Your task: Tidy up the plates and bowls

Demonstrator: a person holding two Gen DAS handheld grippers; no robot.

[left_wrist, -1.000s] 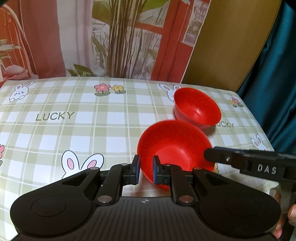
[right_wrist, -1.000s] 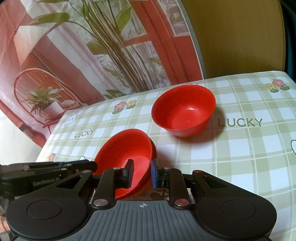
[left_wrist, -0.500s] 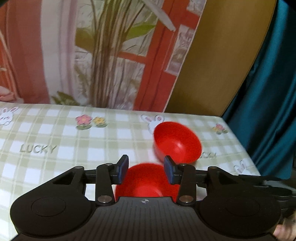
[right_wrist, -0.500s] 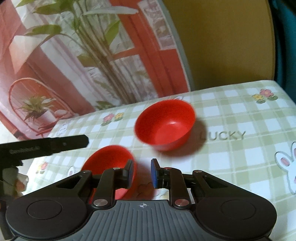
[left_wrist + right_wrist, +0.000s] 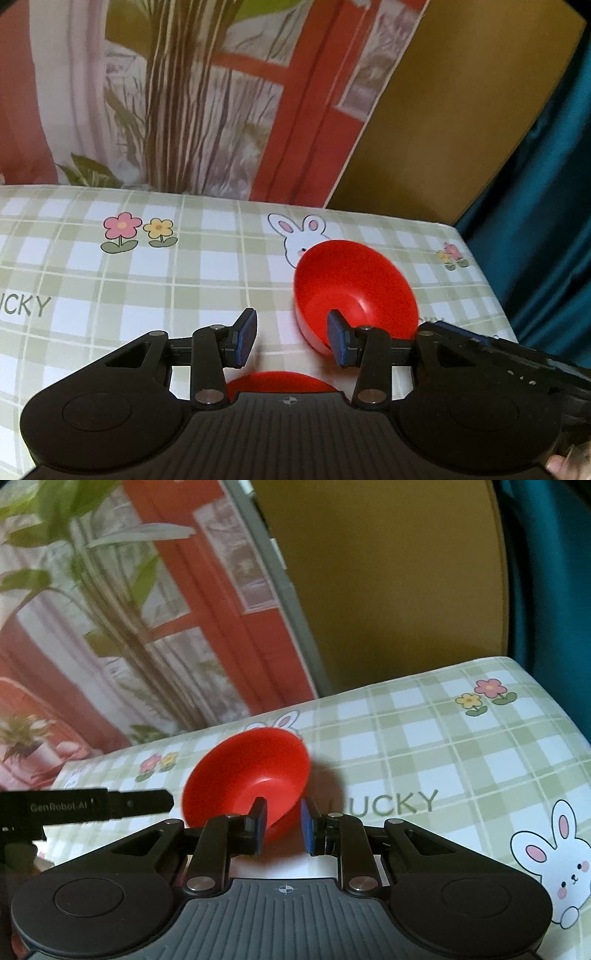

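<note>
Two red bowls sit on the checked tablecloth. In the left wrist view the far bowl (image 5: 354,291) stands ahead and right of my left gripper (image 5: 291,341), which is open and empty. The near bowl (image 5: 280,382) shows only as a rim below the fingers. In the right wrist view my right gripper (image 5: 282,825) is open, its jaws a small gap apart, with the near edge of the far bowl (image 5: 251,775) between the fingertips. The near bowl is hidden in this view. The right gripper's body (image 5: 517,362) shows at the right of the left wrist view.
The table (image 5: 110,280) carries a green-and-white cloth with rabbits, flowers and "LUCKY" print. Its far edge meets a printed backdrop and a brown panel. A teal curtain (image 5: 546,206) hangs beyond the right edge. The left gripper's body (image 5: 85,806) reaches in at the left.
Both grippers let go of the near bowl, opened and drew back. The near bowl now rests on the table below the left gripper. The right gripper moved to the far bowl's edge.
</note>
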